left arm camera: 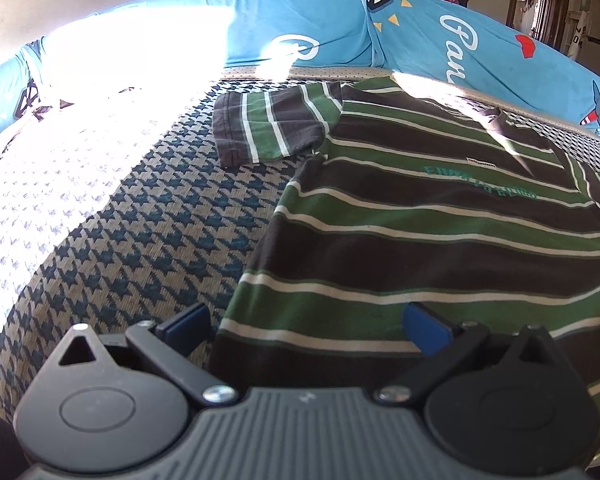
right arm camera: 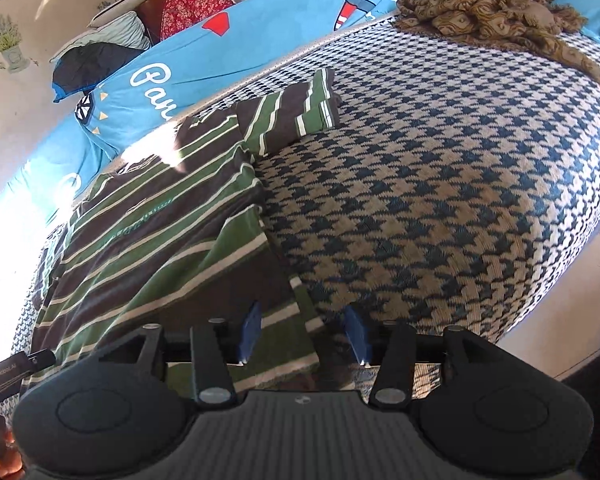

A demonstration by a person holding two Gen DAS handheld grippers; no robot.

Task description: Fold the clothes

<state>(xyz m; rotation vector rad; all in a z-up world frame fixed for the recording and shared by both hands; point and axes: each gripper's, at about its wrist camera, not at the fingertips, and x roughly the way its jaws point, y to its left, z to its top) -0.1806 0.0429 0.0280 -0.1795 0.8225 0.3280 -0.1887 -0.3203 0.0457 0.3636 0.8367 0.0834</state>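
Striped shirt (left arm camera: 440, 216) lies flat, front up, on the houndstooth bed cover (left arm camera: 148, 232), both sleeves out to the sides, collar end near the blue bolster (left arm camera: 332, 32).

Left hand-held gripper (left arm camera: 306, 326): jaws spread wide, low over the hem. Its left finger sits over bare cover just outside the shirt's side edge, its right finger over the fabric, so the hem corner falls between them. Nothing pinched yet as far as I can tell. Left sleeve (left arm camera: 272, 124) is ahead and slightly left of it, lying flat.

Right hand-held gripper (right arm camera: 302, 334): also spread, not holding anything. The other hem corner sits between its fingers, with the shirt's side edge running away ahead-left. Right sleeve (right arm camera: 296, 108) is further ahead. Brown patterned cloth (right arm camera: 496, 4) is bunched far ahead-right, well apart from the shirt.

Judgement: both grippers straddle the bottom corners, which suits a two-point grab so the hem lifts evenly and carries toward the collar. Could equally be jaws just opened after spreading the shirt flat; one moment can't settle which.

Risk: thin fabric, so a low pinch may catch the cover too.
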